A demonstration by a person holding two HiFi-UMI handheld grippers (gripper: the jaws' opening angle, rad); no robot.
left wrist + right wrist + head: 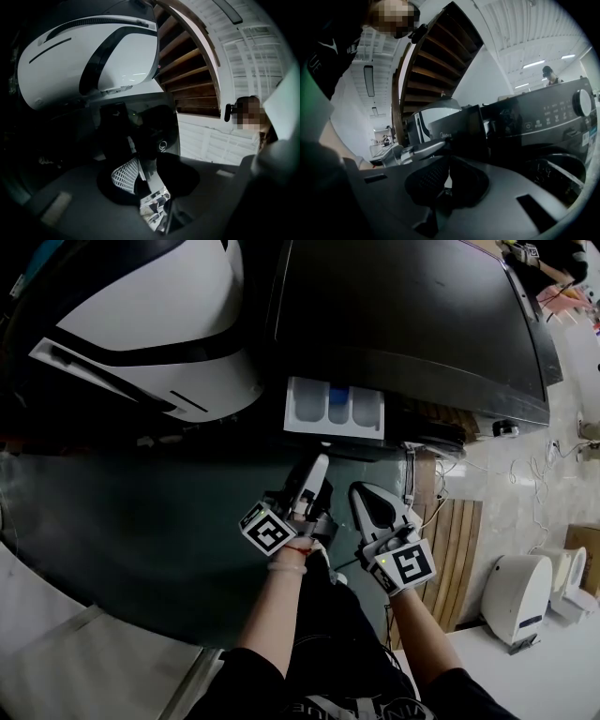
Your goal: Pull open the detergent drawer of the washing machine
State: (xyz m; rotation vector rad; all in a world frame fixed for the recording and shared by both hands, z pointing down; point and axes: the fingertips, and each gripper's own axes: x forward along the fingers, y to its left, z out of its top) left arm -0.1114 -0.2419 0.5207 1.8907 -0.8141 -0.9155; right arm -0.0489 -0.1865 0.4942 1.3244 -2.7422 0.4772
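The washing machine has a glossy dark shell, and its detergent drawer looks like smooth white plastic. The appliance on the left is shiny white. The slatted panel on the right is bare wood. The right hand-held gripper is matt grey plastic with mesh-textured pads.

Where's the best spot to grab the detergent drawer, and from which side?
I'd take the detergent drawer by its front edge, coming from the front of the washing machine: it juts out level toward the person, compartments facing up, so that edge is free.
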